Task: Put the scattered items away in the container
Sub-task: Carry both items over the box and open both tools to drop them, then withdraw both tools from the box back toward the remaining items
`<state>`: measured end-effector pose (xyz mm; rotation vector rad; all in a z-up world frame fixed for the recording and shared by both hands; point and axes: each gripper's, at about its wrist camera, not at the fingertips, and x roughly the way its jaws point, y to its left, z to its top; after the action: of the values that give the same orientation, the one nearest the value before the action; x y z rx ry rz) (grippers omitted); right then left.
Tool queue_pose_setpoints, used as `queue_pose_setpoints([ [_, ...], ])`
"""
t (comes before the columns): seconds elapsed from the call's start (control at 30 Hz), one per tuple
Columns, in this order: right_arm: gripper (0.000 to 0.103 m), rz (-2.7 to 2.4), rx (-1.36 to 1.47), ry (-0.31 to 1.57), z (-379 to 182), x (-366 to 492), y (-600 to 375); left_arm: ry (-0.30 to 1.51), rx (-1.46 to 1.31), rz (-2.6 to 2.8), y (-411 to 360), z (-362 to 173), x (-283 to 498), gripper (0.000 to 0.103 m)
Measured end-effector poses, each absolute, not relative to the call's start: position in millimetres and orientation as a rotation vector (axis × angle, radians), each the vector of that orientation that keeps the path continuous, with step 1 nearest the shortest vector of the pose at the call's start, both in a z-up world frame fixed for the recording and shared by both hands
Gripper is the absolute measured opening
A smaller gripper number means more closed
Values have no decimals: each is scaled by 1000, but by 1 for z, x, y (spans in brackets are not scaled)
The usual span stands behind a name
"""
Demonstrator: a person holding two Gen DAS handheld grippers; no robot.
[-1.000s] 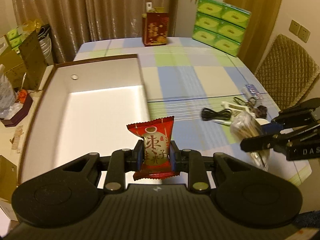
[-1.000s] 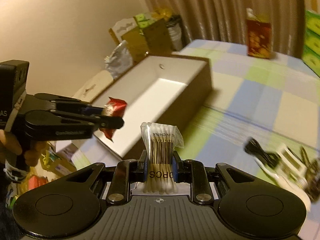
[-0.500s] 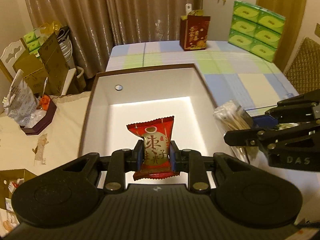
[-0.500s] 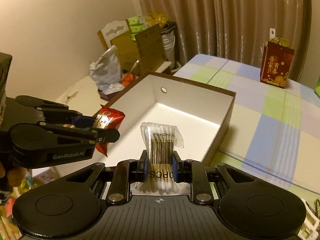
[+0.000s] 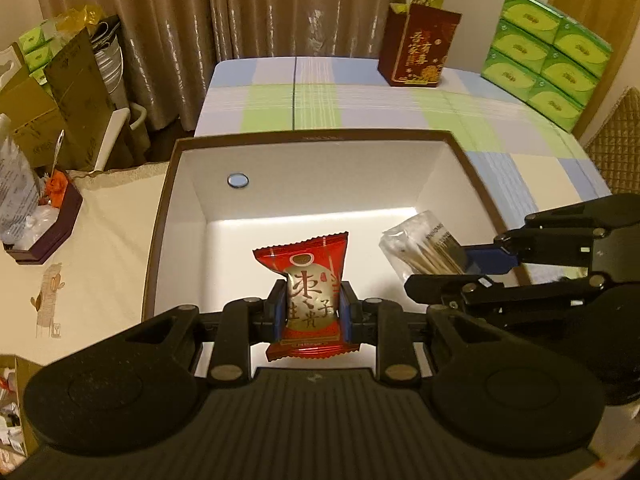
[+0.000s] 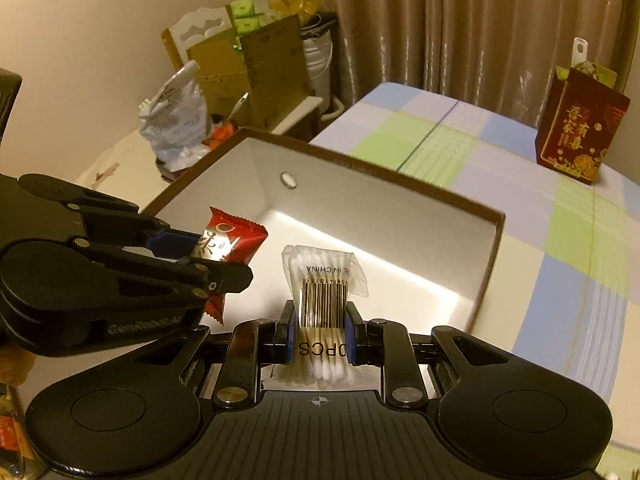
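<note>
Two grippers hung over the open white box (image 5: 440,168) on the table (image 5: 360,112), each loaded for a drop. Jaws of the left gripper (image 5: 312,307) clamped a red snack packet (image 5: 306,276); the right gripper (image 6: 319,332) pinched a cotton swab pack (image 6: 322,292). Both items sat above the bare box floor, presumably awaiting release.

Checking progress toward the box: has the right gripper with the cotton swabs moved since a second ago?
Yes. The right gripper, shut on the cotton swabs, was beside the white box over the tablecloth; now it hangs over the box's interior.
</note>
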<state>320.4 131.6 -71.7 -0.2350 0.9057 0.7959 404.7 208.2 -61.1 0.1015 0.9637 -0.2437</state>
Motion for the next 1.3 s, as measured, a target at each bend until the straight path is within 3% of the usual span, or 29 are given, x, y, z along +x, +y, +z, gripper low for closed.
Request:
queue_pose_setpoints([
  [0.57, 21, 703, -350, 862, -94, 359, 163, 997, 202, -235, 201, -96, 476, 22],
  [0.7, 39, 681, -379, 849, -94, 364, 160, 995, 205, -214, 203, -96, 482, 28],
  [0.77, 46, 684, -369, 843, -93, 365, 155, 990, 226, -194, 203, -95, 483, 45],
  [0.83, 55, 675, -357, 836, -91, 366, 149, 979, 236, -197, 204, -93, 483, 51],
  [0.9, 63, 685, -334, 822, -87, 365, 142, 978, 235, -186, 205, -91, 482, 65],
  [1.3, 82, 737, -311, 737, -62, 343, 128, 950, 205, -171, 209, -72, 467, 79],
])
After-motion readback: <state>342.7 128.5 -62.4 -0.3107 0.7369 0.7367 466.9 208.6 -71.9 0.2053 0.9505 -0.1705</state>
